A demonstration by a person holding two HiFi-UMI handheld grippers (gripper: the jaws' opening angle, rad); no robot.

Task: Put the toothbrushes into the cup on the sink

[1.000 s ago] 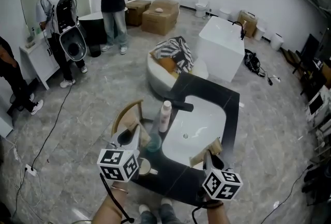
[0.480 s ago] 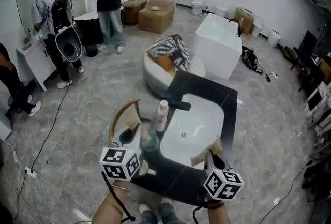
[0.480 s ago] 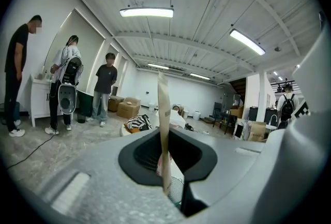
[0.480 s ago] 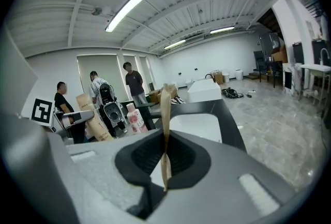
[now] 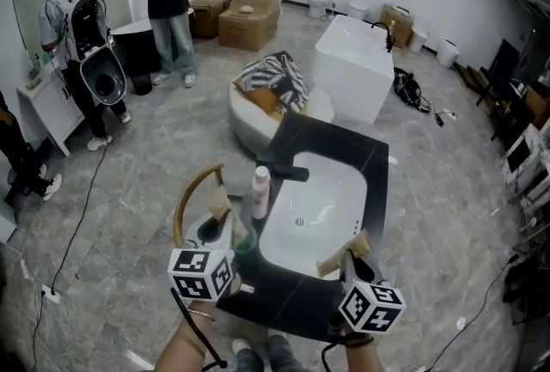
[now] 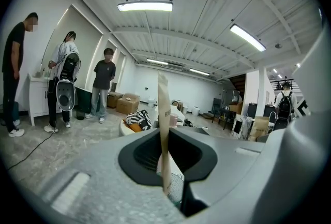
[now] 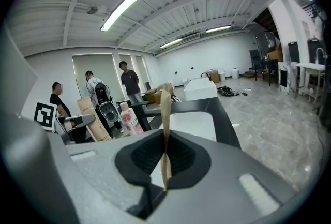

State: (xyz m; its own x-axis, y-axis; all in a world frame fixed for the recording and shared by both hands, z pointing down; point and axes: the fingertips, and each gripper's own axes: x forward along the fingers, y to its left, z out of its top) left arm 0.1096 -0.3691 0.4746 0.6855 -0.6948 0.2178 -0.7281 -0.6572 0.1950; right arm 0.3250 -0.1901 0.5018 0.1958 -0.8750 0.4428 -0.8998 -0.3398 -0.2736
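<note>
Toothbrush point(image 6: 163, 130) in paper sleeve pinched by left gripper point(image 5: 225, 228), another toothbrush point(image 7: 165, 130) by right gripper point(image 5: 348, 257).
Left one just above teal cup point(image 5: 248, 245), at near-left of sink point(image 5: 320, 197).

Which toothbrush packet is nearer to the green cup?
The left packet, held in the left tongs: it is close beside the green cup, while the right packet, in the right tongs, is on the other side of the basin.

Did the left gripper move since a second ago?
Yes. The left gripper has edged right, closer to the pink bottle and the cup.
</note>
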